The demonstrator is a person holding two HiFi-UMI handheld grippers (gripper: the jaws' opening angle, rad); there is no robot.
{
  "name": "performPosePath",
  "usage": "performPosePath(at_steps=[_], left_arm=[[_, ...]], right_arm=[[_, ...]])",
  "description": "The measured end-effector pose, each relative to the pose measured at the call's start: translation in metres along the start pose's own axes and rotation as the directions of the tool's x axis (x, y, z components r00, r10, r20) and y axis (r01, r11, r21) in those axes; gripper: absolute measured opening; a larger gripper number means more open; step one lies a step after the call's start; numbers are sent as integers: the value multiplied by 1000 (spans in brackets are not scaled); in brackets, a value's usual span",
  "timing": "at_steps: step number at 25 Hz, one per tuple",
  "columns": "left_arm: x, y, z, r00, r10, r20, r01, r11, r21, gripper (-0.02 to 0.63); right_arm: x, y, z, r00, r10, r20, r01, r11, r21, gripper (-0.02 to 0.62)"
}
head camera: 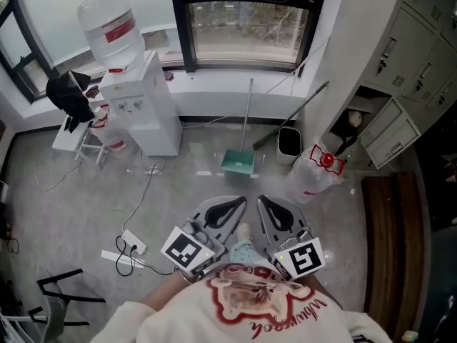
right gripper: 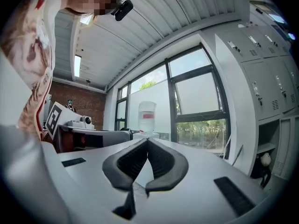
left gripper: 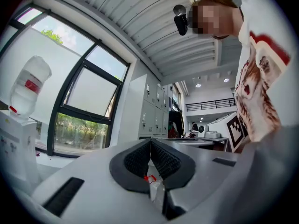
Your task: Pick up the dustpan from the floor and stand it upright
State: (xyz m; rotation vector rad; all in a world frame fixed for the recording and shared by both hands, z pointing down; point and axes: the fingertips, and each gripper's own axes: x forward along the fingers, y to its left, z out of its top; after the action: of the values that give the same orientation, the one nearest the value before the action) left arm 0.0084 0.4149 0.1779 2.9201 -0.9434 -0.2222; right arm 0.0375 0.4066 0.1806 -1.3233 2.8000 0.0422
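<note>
The teal dustpan [head camera: 238,161] sits on the grey floor below the window, and its thin pale handle [head camera: 247,113] runs up toward the window wall. I cannot tell whether it stands or lies flat. Both grippers are close to my body, well short of the dustpan. The left gripper [head camera: 239,203] has its black pads pressed together at the tips with nothing between them, as the left gripper view [left gripper: 150,141] also shows. The right gripper [head camera: 263,201] is likewise shut and empty [right gripper: 147,139]. Both point roughly level into the room.
A water dispenser [head camera: 146,106] with a bottle stands at the left. A black bin [head camera: 289,141], a leaning dark pole [head camera: 293,114] and a white plastic bag [head camera: 313,176] are right of the dustpan. A power strip [head camera: 133,242] and cables lie at the left. Lockers [head camera: 410,56] line the right wall.
</note>
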Motion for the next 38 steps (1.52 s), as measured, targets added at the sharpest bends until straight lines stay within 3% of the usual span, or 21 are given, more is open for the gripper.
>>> performPosePath(at_steps=[6,16,23,33,38], left_arm=[[69,57,13,1000,13,-12,-13,1000,-1,21],[151,151,-4,995,84,-58,-84,996,3,21],[169,192,-12,989,124,-84,-125,992,-17,21],[218,258,-11,996,73,-50,-76,996,-46,21],[245,319,-22,995,53,-89,-57,997,-46,21]], right_arm=[[58,-70,-1,997,51,-55,-50,999,5,23],[131,-161,-15,994,81,-73,-79,996,28,23],[159,-189,-42,986,97,-135,-86,993,85,23],[224,-237,-45,990,55,-128,-50,998,47,23],[281,-270,-50,992,30,-123,-23,998,52,23]])
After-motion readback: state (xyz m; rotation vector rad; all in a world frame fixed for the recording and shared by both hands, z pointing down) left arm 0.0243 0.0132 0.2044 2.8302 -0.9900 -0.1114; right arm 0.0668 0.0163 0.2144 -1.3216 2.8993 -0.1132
